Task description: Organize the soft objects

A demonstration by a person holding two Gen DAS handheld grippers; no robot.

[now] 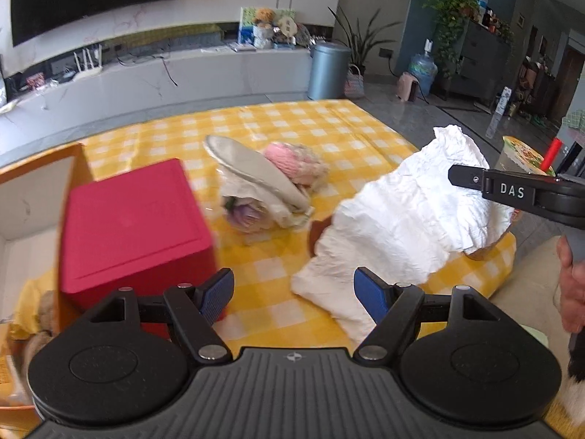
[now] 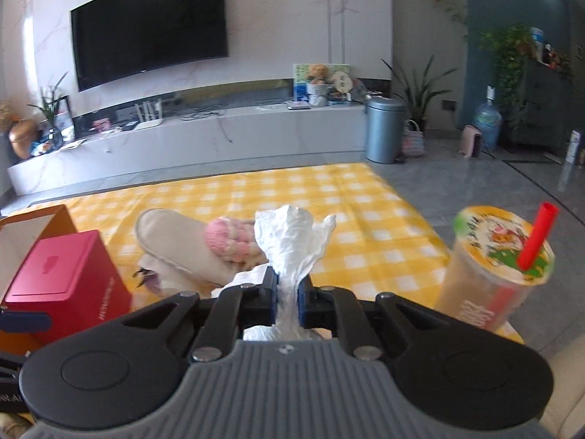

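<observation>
A crumpled white cloth (image 1: 406,219) hangs over the yellow checked mat (image 1: 292,124), held up at the right. My right gripper (image 2: 288,301) is shut on the white cloth (image 2: 292,241), which bunches up between its blue pads. My left gripper (image 1: 294,292) is open and empty, just above the mat, with the cloth's lower end by its right finger. A beige slipper (image 1: 256,172) leans on a pink knitted item (image 1: 289,161) and a purple-flowered soft piece (image 1: 245,216) mid-mat.
A red box (image 1: 135,230) stands at the left, by an orange open carton (image 1: 33,197). A bubble tea cup with a red straw (image 2: 501,263) stands at the mat's right edge. A TV bench and a grey bin (image 2: 384,128) stand beyond the mat.
</observation>
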